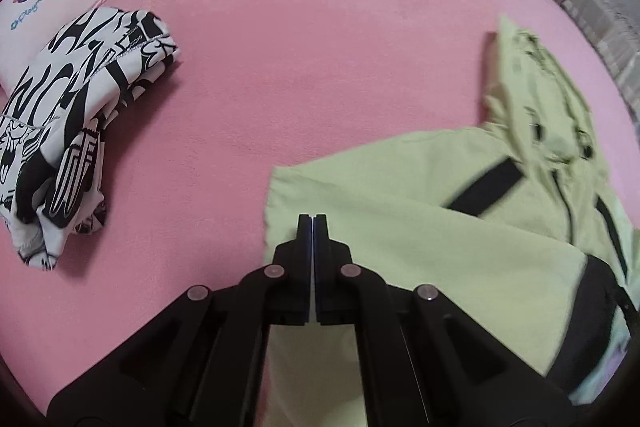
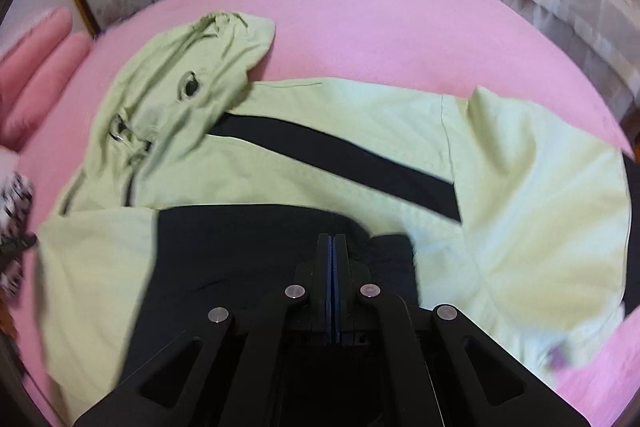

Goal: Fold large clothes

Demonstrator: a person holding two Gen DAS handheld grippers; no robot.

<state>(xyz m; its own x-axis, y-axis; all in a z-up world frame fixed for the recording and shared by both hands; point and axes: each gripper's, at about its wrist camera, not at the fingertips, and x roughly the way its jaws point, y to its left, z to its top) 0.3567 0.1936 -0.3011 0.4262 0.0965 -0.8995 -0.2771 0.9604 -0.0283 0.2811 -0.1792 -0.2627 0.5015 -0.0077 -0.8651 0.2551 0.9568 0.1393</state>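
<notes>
Status: green jacket (image 2: 304,163) lies on the pink bed (image 1: 304,39), partly folded. Sleeves look brought in across the body and the dark lower panel is turned up, but the hood (image 2: 192,67) sticks out rumpled at the top. The printed black-and-white garment (image 1: 76,115) is bundled near the pillows, looks done. My left gripper (image 1: 313,223) and right gripper (image 2: 332,243) both have fingers pressed together, holding nothing, over the jacket. Left, I'd judge: hood in, final fold, stack.
</notes>
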